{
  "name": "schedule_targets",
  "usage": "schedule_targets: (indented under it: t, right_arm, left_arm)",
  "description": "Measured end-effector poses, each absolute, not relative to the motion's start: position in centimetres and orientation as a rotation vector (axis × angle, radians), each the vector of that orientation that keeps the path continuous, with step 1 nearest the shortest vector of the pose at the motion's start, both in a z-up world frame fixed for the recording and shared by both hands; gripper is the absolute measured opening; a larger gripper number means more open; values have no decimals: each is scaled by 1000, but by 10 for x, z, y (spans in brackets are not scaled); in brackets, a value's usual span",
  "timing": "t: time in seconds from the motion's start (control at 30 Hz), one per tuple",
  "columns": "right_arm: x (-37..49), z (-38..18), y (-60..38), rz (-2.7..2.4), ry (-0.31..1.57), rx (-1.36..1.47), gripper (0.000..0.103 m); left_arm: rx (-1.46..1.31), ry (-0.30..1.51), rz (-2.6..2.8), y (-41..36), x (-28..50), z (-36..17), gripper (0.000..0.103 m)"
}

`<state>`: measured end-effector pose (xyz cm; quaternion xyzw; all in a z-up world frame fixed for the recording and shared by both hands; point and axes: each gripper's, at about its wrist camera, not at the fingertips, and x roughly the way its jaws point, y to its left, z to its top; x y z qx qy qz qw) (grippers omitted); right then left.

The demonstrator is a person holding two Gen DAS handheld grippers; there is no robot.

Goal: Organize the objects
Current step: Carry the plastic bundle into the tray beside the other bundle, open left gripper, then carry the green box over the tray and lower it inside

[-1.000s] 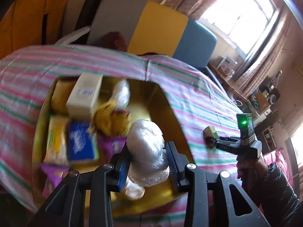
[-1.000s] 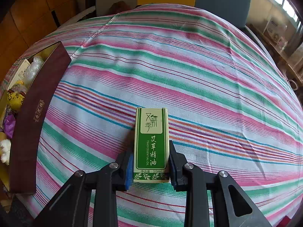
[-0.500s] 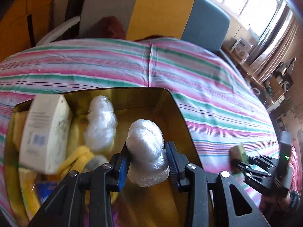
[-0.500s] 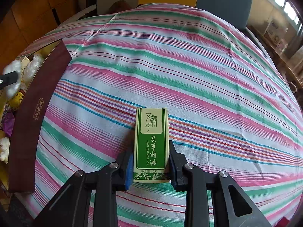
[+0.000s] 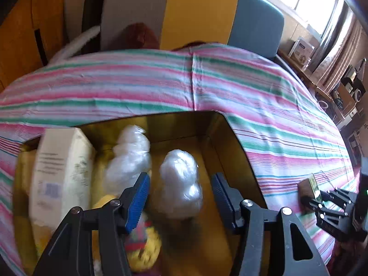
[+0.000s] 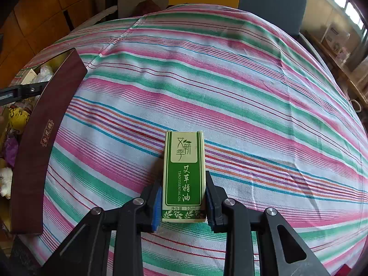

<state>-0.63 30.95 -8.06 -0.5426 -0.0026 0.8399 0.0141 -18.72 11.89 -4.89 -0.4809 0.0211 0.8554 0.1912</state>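
Your left gripper point(image 5: 180, 197) has just been opening, and the plastic-wrapped white bundle point(image 5: 180, 181) sits loose between its spread jaws, apparently resting inside the gold-lined box point(image 5: 232, 142), beside a second bundle point(image 5: 128, 158) at its 10 o'clock. That item looks delivered. Your right gripper point(image 6: 182, 201) is clenched on the green essential-oil carton point(image 6: 184, 177) above the striped tablecloth point(image 6: 230, 92); the box lies toward its 9 o'clock, so that carton is probably what remains.

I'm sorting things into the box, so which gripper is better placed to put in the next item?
Right. The right gripper is shut on the green essential oil box, ready to carry. The left gripper has just been opening, its pads clear of the plastic-wrapped bundle inside the gold-lined box.
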Motion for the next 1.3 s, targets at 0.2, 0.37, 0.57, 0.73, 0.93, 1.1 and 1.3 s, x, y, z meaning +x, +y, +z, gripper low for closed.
schedule_targets:
  t: [0.2, 0.37, 0.57, 0.73, 0.93, 1.1, 1.3]
  right_arm:
    - [-8, -80, 307, 2618, -34, -1681, 31]
    - [-8, -81, 306, 2618, -50, -1676, 31]
    - [-9, -80, 308, 2618, -25, -1673, 31]
    - [-10, -78, 310, 2622, -2, -1662, 33]
    - [-10, -73, 314, 2636, 38, -1625, 51]
    - [-8, -67, 317, 2656, 55, -1562, 54]
    - [-10, -68, 309, 2661, -52, -1560, 31]
  left_arm:
    - [-1176, 199, 2514, 111, -124, -16, 57]
    - [-1138, 192, 2553, 96, -79, -4, 57]
    - [-1096, 222, 2611, 78, -51, 4, 57]
    - [-1099, 224, 2624, 69, -38, 4, 57]
    - [-1113, 215, 2627, 65, -29, 0, 57]
    - [-1125, 223, 2632, 64, -28, -3, 57]
    - [-1151, 228, 2632, 62, -25, -10, 57]
